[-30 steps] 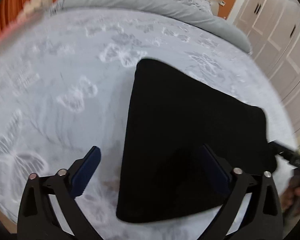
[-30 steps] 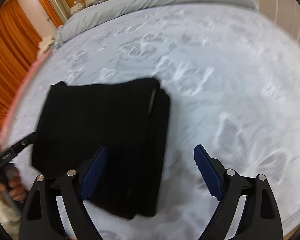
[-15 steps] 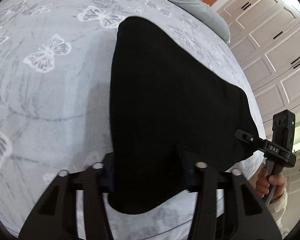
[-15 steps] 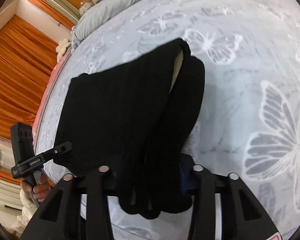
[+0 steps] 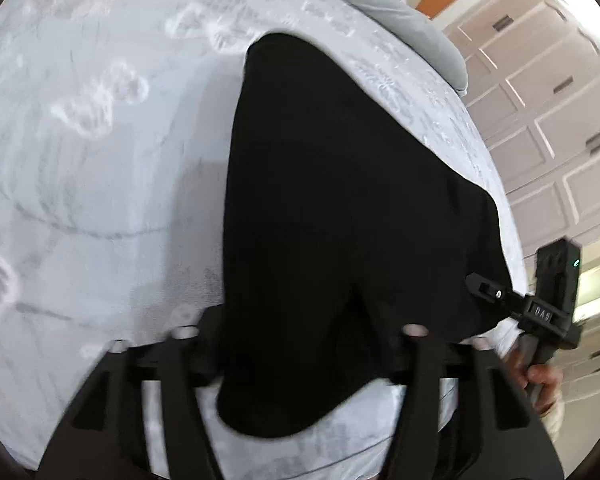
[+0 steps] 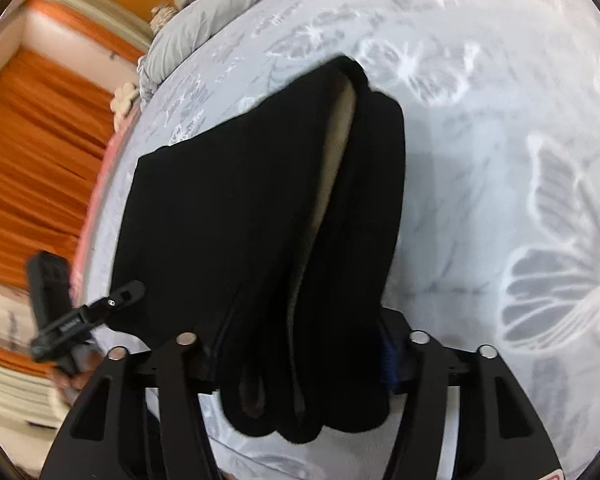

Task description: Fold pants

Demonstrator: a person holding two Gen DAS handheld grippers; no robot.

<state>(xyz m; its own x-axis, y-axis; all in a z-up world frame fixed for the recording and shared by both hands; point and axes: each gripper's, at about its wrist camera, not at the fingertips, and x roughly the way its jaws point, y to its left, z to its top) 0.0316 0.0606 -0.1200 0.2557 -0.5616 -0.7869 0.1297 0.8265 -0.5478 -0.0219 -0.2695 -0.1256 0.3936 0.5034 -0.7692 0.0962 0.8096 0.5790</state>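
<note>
Both grippers low at the near edge of the pants [image 5: 340, 220], black, already folded into a thick stack on the bed [image 5: 100, 160]. Left gripper [image 5: 300, 344] astride one near corner, right gripper [image 6: 300, 356] astride the other with the layered fold ends bulging between. Half a second back, fingers pinched far tighter on the cloth; now opening again, fabric still filling the gap, contact of the pads hard to judge in the blur. Likely a release after squaring or nudging the stack, so folding looks close to done. Stack near the bed edge; could slide off.
</note>
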